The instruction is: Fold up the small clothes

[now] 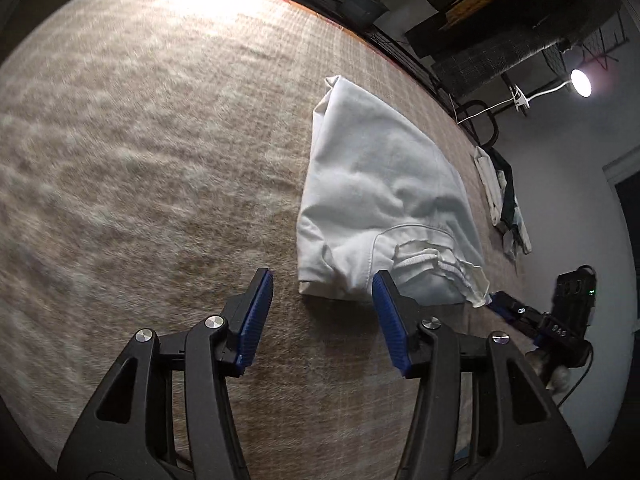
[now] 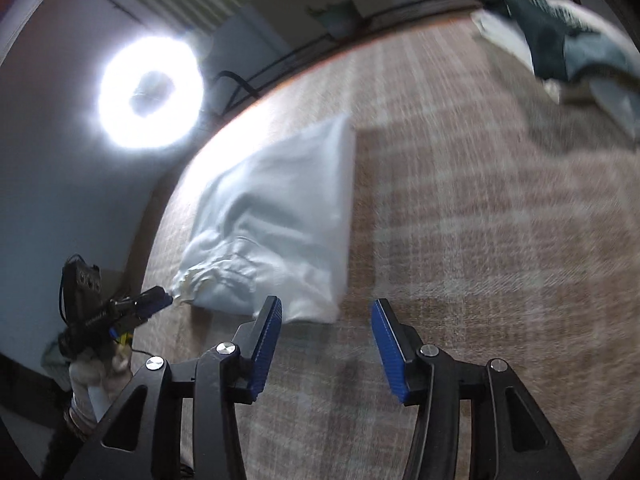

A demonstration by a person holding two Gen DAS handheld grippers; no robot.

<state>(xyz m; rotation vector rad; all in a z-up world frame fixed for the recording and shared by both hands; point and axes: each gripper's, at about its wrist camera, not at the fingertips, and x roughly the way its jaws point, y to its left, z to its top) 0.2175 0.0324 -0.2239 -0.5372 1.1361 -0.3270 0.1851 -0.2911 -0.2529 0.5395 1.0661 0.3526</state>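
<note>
- The white garment lies folded into a compact bundle on the beige woven cover of the bench, toward the far edge of the surface.
- The gathered, ruffled end of the garment points to the near side; a curved seam runs across the upper layer.
- The left hand-held gripper stands open above the bench. Its blue pads are well apart and nothing is between them.
- In the left wrist view, the right-side pad overlaps the near edge of the garment; contact cannot be told.
- The right hand-held gripper also stands open, with only the bench cover visible between its jaws.
- In the right wrist view, the garment sits ahead and to the left of the jaws; the left-side pad lies just in front of its near edge.
- Each wrist view shows the other hand-held gripper at the ruffled end of the garment, close to the fabric; a hand grips the left unit.
- A pile of dark and light clothes lies at the far bench edge, well apart from the white garment.
- A ring light shines beyond the bench edge; a small lamp is clipped farther back.
- Both views show motion blur.
</note>
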